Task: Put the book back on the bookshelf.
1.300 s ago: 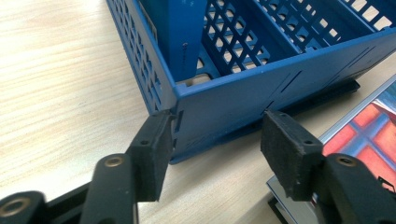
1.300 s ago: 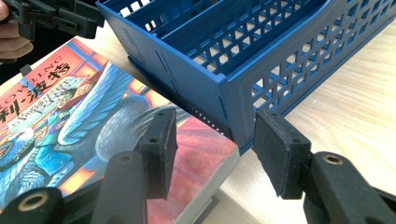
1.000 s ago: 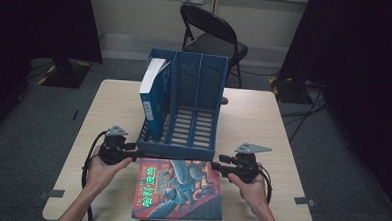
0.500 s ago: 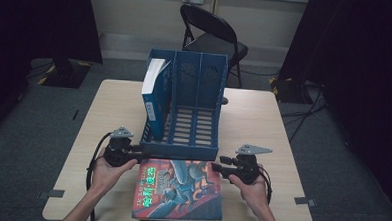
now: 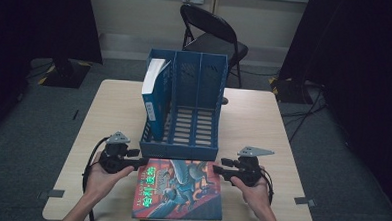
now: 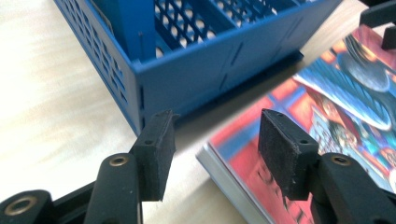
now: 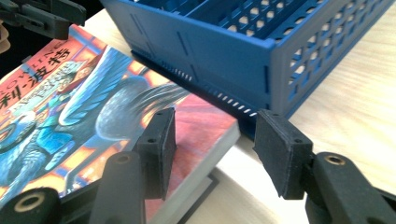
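Observation:
A colourful picture book [image 5: 180, 190] lies flat at the table's near edge, in front of a blue three-slot file holder [image 5: 179, 152]. A blue-and-white book [image 5: 152, 93] stands in the holder's left slot. My left gripper [image 5: 141, 163] sits at the flat book's far left corner. Its jaws have just been opening, and in the left gripper view [image 6: 212, 126] they stand apart over that corner [image 6: 327, 93] without pressing it. My right gripper [image 5: 217, 165] is open at the far right corner. In the right gripper view [image 7: 212, 126] one pad hovers over the cover [image 7: 70, 107] and the other is beside its edge.
The holder's front wall [image 6: 210, 70] [image 7: 224, 60] stands just behind both grippers. Bare wooden tabletop [image 5: 263, 118] lies to the right and left of the holder. A black folding chair [image 5: 212, 31] stands beyond the table's far edge.
My left gripper has edged slightly toward the flat book's far left corner. The right gripper and the book have stayed put.

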Action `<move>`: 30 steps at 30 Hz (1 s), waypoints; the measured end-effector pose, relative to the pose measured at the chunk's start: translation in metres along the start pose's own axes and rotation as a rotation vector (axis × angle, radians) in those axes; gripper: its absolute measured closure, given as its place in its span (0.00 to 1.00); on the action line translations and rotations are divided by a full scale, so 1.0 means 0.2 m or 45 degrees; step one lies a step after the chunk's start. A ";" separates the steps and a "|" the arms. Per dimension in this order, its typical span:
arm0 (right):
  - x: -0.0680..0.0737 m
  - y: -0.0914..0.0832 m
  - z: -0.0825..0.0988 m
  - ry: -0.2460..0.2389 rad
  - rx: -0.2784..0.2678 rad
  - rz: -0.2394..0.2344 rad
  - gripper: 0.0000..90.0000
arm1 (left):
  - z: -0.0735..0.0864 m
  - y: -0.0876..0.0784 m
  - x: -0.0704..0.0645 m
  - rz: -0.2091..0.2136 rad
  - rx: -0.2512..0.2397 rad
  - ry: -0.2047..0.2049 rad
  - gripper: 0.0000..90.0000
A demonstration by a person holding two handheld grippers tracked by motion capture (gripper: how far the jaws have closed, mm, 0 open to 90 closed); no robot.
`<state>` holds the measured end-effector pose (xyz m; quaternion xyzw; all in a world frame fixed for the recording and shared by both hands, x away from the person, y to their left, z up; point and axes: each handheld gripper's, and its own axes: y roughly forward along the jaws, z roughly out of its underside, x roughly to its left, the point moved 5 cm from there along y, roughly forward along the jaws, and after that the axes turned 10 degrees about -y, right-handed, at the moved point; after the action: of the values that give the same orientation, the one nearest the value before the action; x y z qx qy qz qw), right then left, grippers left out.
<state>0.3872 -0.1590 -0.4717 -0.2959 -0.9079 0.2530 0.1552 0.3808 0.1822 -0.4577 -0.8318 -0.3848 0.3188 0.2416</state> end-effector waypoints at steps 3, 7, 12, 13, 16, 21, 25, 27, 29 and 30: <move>0.01 0.01 0.00 -0.011 0.003 -0.017 0.52 | 0.05 0.00 -0.02 0.016 0.032 0.018 0.50; 0.02 0.04 -0.01 -0.020 0.011 -0.036 0.51 | 0.07 0.00 -0.05 0.032 0.013 0.022 0.52; 0.03 0.02 -0.02 -0.037 0.025 -0.008 0.61 | 0.08 0.01 -0.04 0.047 0.000 -0.032 0.51; 0.03 0.01 -0.02 -0.041 0.025 -0.008 0.62 | 0.08 0.02 -0.04 0.048 -0.009 -0.041 0.53; 0.04 0.00 -0.02 -0.046 0.025 0.001 0.64 | 0.06 0.02 -0.03 0.035 -0.002 -0.037 0.58; 0.05 -0.04 -0.01 -0.035 0.023 -0.005 0.69 | 0.03 0.04 -0.05 0.020 0.000 0.009 0.58; 0.06 -0.07 0.02 -0.029 0.029 -0.011 0.71 | 0.01 0.07 -0.06 0.024 0.001 0.010 0.58; 0.08 -0.09 0.03 -0.046 0.041 -0.010 0.71 | 0.00 0.09 -0.07 0.022 -0.002 0.018 0.58; 0.10 -0.12 0.05 -0.047 0.048 -0.019 0.71 | -0.01 0.10 -0.07 0.045 -0.010 0.032 0.58; 0.11 -0.13 0.06 -0.053 0.048 -0.027 0.71 | -0.01 0.11 -0.07 0.058 -0.020 0.023 0.58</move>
<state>0.3522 -0.1684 -0.4638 -0.2780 -0.9091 0.2744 0.1446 0.3864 0.1581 -0.4656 -0.8450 -0.3662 0.3136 0.2313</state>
